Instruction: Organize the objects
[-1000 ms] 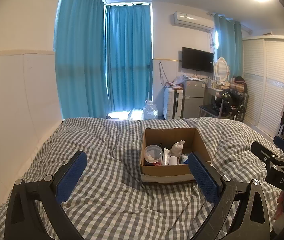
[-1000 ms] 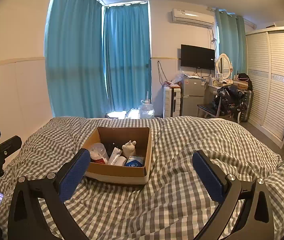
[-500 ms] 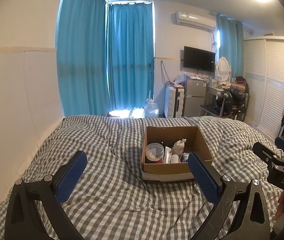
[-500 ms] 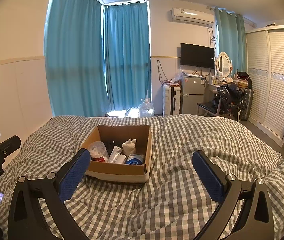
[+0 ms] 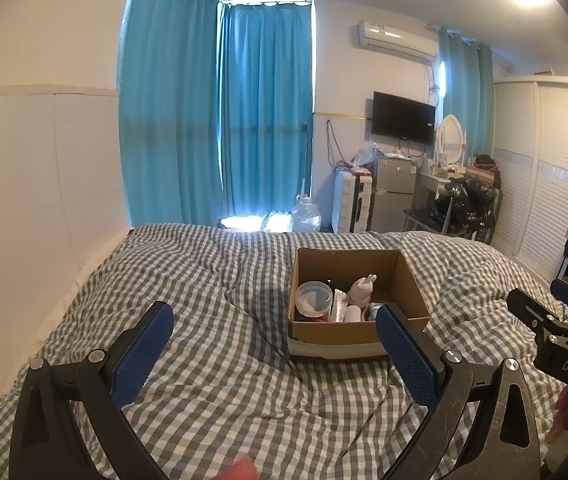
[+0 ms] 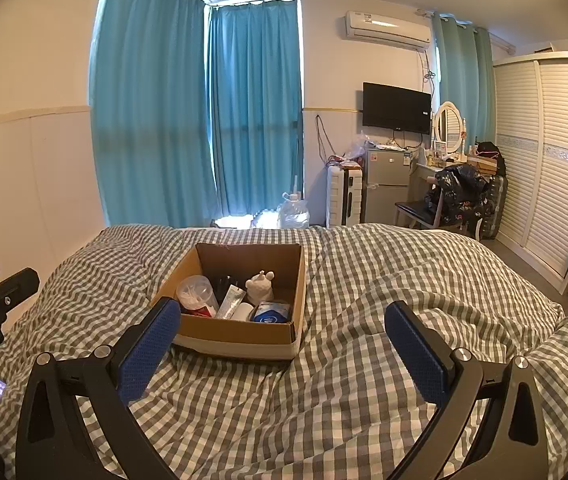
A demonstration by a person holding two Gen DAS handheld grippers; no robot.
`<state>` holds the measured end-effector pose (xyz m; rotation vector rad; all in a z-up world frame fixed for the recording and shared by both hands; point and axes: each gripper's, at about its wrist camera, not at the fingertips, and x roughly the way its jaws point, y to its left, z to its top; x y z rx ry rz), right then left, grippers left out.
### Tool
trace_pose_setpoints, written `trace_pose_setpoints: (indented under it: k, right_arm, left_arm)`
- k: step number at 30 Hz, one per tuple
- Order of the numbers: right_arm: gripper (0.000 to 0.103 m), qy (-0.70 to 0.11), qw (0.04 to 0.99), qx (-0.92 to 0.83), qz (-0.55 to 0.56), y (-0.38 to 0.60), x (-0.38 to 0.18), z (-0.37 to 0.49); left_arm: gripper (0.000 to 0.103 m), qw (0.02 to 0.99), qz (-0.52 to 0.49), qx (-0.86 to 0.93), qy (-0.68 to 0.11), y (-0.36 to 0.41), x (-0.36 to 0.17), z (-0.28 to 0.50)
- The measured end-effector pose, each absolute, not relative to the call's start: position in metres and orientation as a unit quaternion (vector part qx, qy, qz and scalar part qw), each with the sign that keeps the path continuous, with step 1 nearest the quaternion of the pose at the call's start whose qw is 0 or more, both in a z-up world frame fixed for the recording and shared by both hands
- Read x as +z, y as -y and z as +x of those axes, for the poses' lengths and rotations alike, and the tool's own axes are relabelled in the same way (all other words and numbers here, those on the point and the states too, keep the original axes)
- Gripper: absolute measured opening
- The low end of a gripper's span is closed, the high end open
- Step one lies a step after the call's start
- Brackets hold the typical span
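Sitting on the checked bed (image 6: pixel 363 360) is a brown box (image 6: pixel 244 332) with all the small things inside: a clear tub (image 6: pixel 196 294), a tube (image 6: pixel 231 301), a white toy (image 6: pixel 260 285) and a blue tin (image 6: pixel 272 313). This could be packed up or waiting to be unpacked. Both claws hang low and level, well back from the box. The left claw (image 5: pixel 274 350) and right claw (image 6: pixel 282 346) are wide apart, holding nothing.

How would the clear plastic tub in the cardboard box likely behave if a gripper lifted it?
The clear plastic tub looks thin-walled and mostly empty, so probably light and apt to flex under a squeeze. Its smooth round sides may slip. It leans against the cardboard box wall, so it could tip or roll once freed.
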<state>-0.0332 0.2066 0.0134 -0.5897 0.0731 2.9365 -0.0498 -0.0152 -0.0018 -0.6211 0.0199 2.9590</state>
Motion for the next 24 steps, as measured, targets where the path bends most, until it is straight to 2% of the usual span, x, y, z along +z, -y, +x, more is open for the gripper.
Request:
trace_pose_setpoints:
  k: [24]
  right_arm:
    - [0.103, -0.023, 0.072, 0.977, -0.201, -0.2045, 0.0095, -0.036]
  left_arm:
    - [0.103, 0.057, -0.212, 0.975, -0.018, 0.0133, -0.0049, -0.0494]
